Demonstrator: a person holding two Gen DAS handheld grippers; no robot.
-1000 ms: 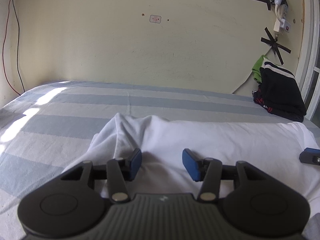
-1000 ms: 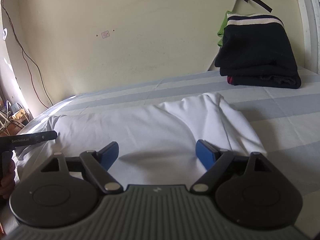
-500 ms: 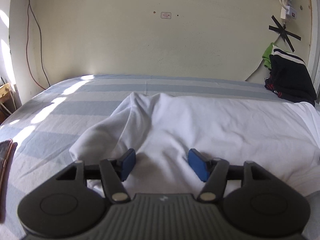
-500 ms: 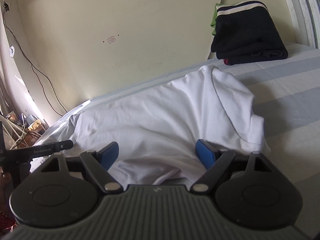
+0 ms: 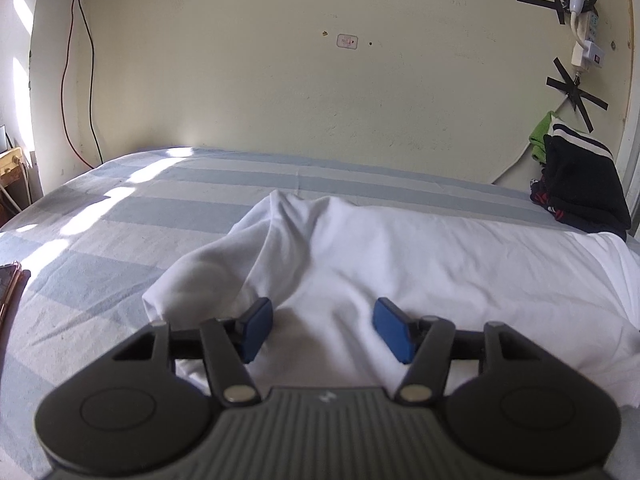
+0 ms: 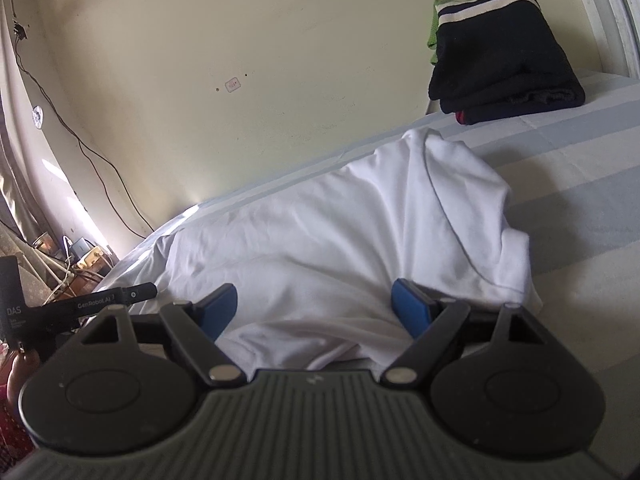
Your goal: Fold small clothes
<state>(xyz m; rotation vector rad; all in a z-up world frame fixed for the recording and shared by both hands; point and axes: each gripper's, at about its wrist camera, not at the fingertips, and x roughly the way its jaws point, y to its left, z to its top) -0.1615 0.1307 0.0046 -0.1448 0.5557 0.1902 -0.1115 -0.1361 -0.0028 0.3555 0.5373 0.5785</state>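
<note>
Centrally, a white garment (image 5: 400, 264) lies rumpled across the striped bed (image 5: 120, 216), filling mid-frame. Low in each view, the left gripper (image 5: 322, 330) and right gripper (image 6: 316, 310) hover over its near edge, jaws spread, gripping nothing. Folded dark clothes (image 6: 500, 64) sit upper right.

White garment (image 5: 420, 272): soft matt cloth, creased. Bedsheet (image 5: 132, 216): striped woven cloth, matt, beneath the garment. Left gripper (image 5: 322, 330) and right gripper (image 6: 314, 310): matt black plastic, ribbed housing, blue rubbery pads (image 5: 256, 328), metal pivot pins. Folded stack (image 6: 500, 64) beyond the garment: dark fuzzy knit.
</note>
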